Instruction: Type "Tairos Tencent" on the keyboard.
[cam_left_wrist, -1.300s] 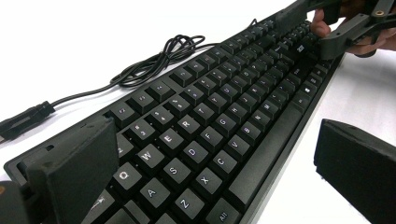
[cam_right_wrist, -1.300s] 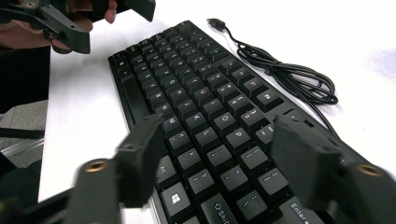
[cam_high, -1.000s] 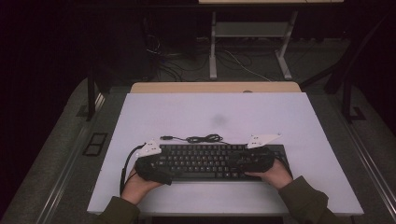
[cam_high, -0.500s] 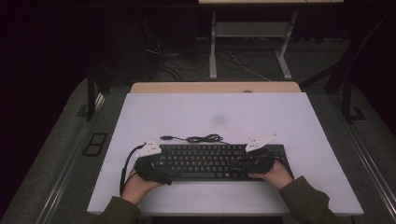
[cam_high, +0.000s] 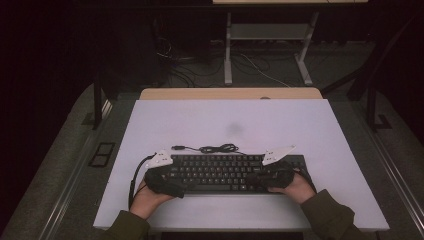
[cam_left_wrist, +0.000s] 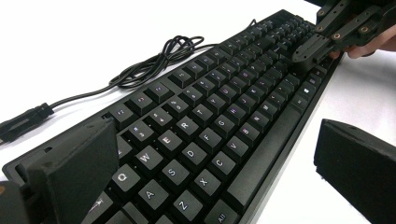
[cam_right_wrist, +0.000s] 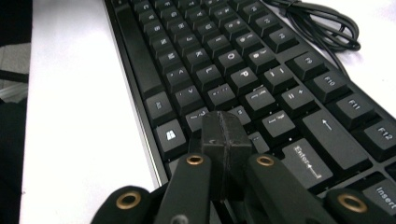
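While I watch from afar, both grippers sit at the keyboard's ends; my notes by view:

High view: keyboard (cam_high: 225, 172) lies flat near the front edge of the white worktop (cam_high: 310, 125), its cable (cam_high: 210, 148) coiled just behind it. My left gripper (cam_high: 162, 180) is at its left end, my right gripper (cam_high: 262, 177) over the right-hand keys.

Left gripper view: my left gripper (cam_left_wrist: 224, 163) has its jaws spread wide, one over the keys at the far corner, the other off the near edge, neither pressing; the keyboard's width lies between them.

Right gripper view: my right gripper (cam_right_wrist: 225, 133) has just drawn its jaws together, nothing between them, tip low over the keys beside Enter.

Risk, left: I judge that closing from here could push keys down or skid the keyboard, because one jaw is above keycaps, not the edge.

Risk, right: pressing down with closed jaws might hit two keys at once.
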